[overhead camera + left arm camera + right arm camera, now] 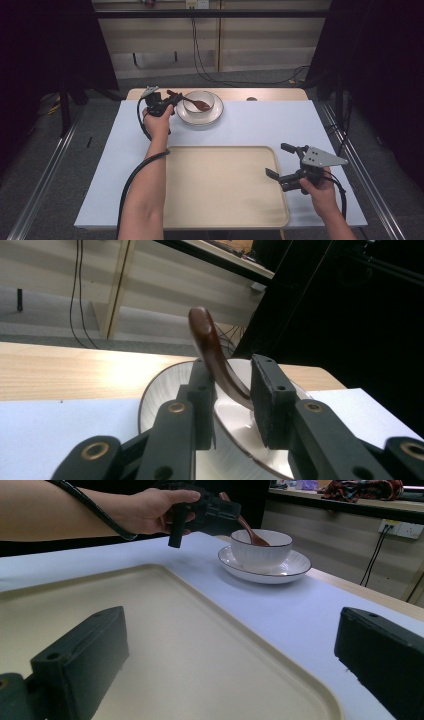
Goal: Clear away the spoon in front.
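At the far left of the table, the left gripper (172,101) reaches toward a dark reddish-brown wooden spoon (196,102) whose bowl end rests inside a small white ceramic bowl with a thin dark rim line (199,101); that bowl sits on a round white saucer-like plate with the same dark rim line (216,116). In the left gripper view the spoon's handle (212,352) rises up and away between the two black jaws, which stand narrowed to a small gap around it; the handle lies against the left-hand pad, while whether the right-hand pad presses on it cannot be told. The plate's rim (150,395) curves just behind and below the jaws. The plate stands on a pale blue sheet covering the table (260,125), close to the sheet's far edge, with a strip of light wooden tabletop (270,94) showing beyond it. Nearer the person lies a large rectangular cream-coloured plastic tray with rounded corners (220,185). The right gripper (284,162) hangs over the tray's right edge, well apart from the bowl, its jaws spread wide with nothing between them; in the right gripper view the two black pads (85,655) stand far apart at the bottom corners, with the tray surface (190,650) stretching between them
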Demonstrator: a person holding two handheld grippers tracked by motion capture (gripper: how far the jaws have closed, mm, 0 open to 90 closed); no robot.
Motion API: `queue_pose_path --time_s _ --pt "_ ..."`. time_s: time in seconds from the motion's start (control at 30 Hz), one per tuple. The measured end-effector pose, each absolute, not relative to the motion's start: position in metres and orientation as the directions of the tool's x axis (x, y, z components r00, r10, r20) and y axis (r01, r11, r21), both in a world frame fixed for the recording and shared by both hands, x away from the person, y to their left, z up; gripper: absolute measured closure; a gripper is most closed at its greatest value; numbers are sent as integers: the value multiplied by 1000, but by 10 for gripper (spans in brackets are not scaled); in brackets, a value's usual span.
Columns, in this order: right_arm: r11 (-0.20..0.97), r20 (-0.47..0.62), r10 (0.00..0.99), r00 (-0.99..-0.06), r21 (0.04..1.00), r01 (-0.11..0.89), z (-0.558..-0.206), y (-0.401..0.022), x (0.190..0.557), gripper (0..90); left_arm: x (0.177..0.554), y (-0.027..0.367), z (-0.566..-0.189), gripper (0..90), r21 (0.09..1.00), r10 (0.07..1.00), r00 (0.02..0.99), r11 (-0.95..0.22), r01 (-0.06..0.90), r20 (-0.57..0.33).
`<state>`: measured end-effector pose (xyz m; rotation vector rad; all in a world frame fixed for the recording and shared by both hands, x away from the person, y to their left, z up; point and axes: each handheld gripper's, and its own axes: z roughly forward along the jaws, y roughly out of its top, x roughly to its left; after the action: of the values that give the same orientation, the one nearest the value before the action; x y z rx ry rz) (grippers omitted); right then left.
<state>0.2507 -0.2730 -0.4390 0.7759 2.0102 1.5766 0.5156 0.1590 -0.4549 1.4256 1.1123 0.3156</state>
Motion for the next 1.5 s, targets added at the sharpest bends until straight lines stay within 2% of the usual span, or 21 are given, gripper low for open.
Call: queue_pose_path --time_s 0.57,1.5 --pt "180 -15 674 -739 973 144 -439 -272 250 7 516 147 -443 817 877 707 544 241 416 -452" --pt "162 -4 672 -741 977 142 -438 -273 249 7 522 131 -422 836 899 714 564 229 373 -415"
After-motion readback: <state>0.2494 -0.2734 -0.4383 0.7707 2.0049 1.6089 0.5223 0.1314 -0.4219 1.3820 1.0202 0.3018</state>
